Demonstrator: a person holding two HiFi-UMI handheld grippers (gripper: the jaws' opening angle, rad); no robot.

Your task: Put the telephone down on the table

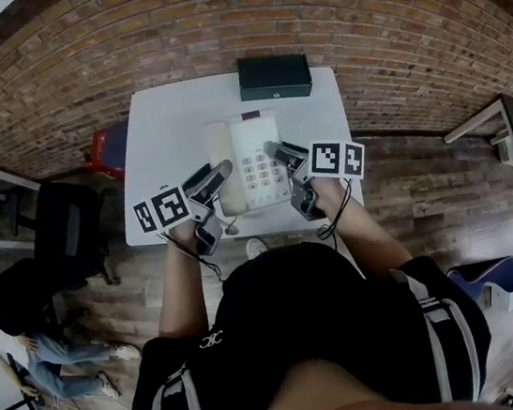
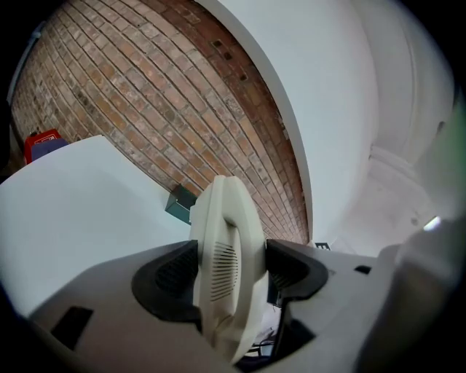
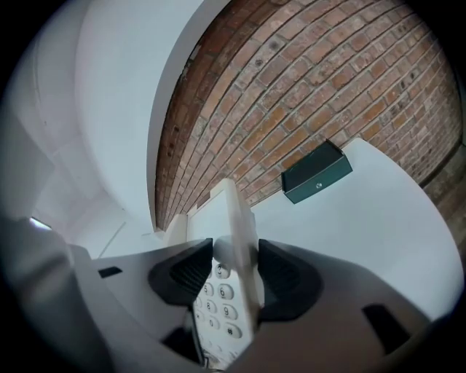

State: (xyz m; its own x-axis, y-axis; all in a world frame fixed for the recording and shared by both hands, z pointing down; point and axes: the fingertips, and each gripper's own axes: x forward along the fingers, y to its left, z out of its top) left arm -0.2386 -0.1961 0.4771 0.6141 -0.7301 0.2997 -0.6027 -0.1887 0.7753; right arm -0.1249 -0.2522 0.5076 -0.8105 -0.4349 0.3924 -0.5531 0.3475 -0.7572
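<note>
Telephone [image 1: 249,164], cream-white plastic desk set with push-button keypad and handset on its left side, sits at the centre of the head view over the near half of the white rectangular table [image 1: 168,117]. Whether its base touches the tabletop cannot be told.

Left gripper [image 1: 219,171], grey body with black pads, comes in from lower left. In the left gripper view its jaws are pinched on the telephone's handset side, with the slotted speaker grille sitting right between the pads. Right gripper [image 1: 275,149] comes in from lower right. In the right gripper view its jaws clamp the telephone's right edge, keypad digits showing just left of the pinched rim. The marker cubes of both grippers face up at the table's near edge.

Dark green rectangular box [image 1: 274,76] lies at the table's far edge, top centre of the head view, well apart from the telephone. Red-brown brick wall [image 1: 211,16] fills the upper frame behind the table. Red object [image 1: 102,150] sits just off the table's left side. Wood plank floor [image 1: 424,185] shows at right. Person's black-sleeved torso fills the bottom of the head view.
</note>
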